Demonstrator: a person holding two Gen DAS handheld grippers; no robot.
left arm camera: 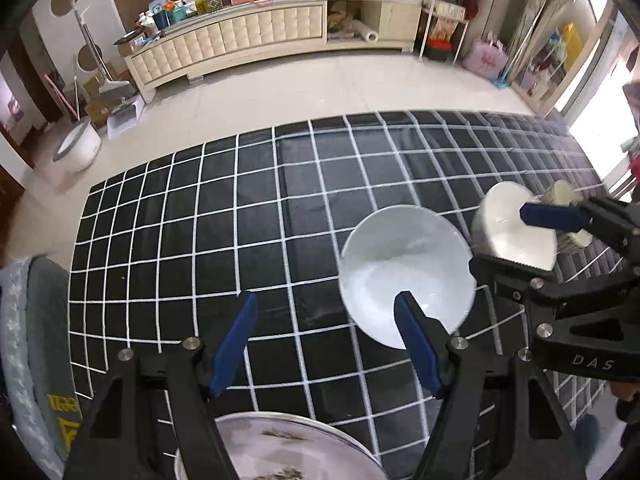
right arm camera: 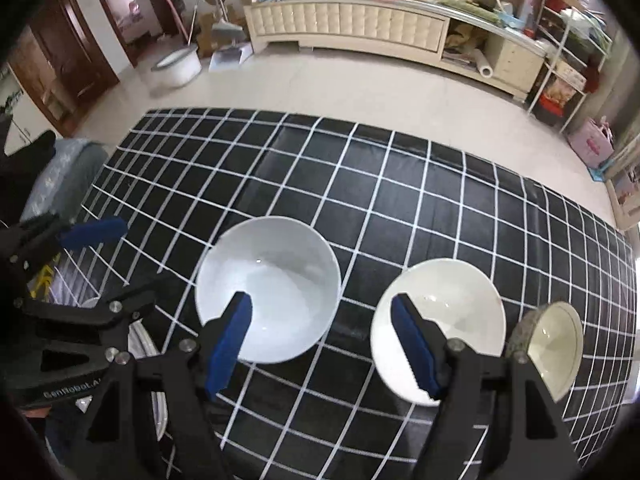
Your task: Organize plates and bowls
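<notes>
While I look along my left claw (left arm camera: 326,344), its blue fingers stand wide apart, holding nothing, above a black grid-lined tabletop (left arm camera: 200,216). A white bowl (left arm camera: 404,276) sits just behind the right finger, and a patterned plate (left arm camera: 276,448) lies below the claw. Through the right view, my right claw (right arm camera: 324,342) also gapes empty, between that white bowl (right arm camera: 272,280) and a cream bowl (right arm camera: 448,312); a small speckled bowl (right arm camera: 556,348) touches the cream one.

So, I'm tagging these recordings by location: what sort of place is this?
Probably a home living room: a long cream padded cabinet piled with clutter, a pale tiled floor, and a mop leaning against the wall.
</notes>
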